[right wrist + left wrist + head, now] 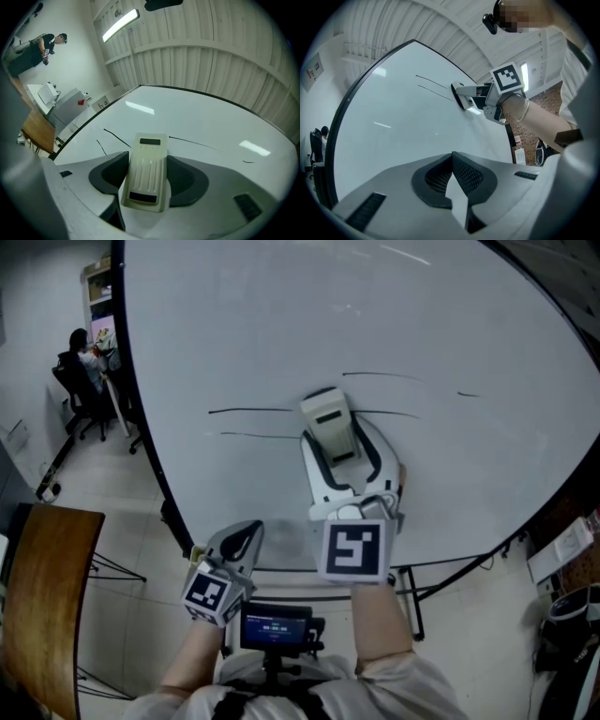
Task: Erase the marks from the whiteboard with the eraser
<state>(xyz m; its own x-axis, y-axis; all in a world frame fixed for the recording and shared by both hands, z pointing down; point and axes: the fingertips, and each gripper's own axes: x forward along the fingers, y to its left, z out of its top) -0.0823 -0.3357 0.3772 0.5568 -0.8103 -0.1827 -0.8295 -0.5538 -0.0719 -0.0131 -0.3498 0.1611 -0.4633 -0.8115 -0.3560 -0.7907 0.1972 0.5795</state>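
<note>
The whiteboard [281,324] fills most of the head view and carries thin black marks [251,412], with more to the right [380,375]. My right gripper [343,444] is shut on the cream eraser [327,412], which is pressed against the board between the left and right lines. In the right gripper view the eraser [148,169] lies lengthwise between the jaws of my right gripper [148,161], with marks [116,138] on either side. My left gripper [244,535] hangs below the board's lower edge, shut and empty; its tips [452,157] meet.
A person sits at a desk [82,360] far left beyond the board. A wooden board [45,601] stands at the lower left. The whiteboard's stand legs [412,601] and some clutter [565,554] are at the lower right. A small screen [275,626] sits at my chest.
</note>
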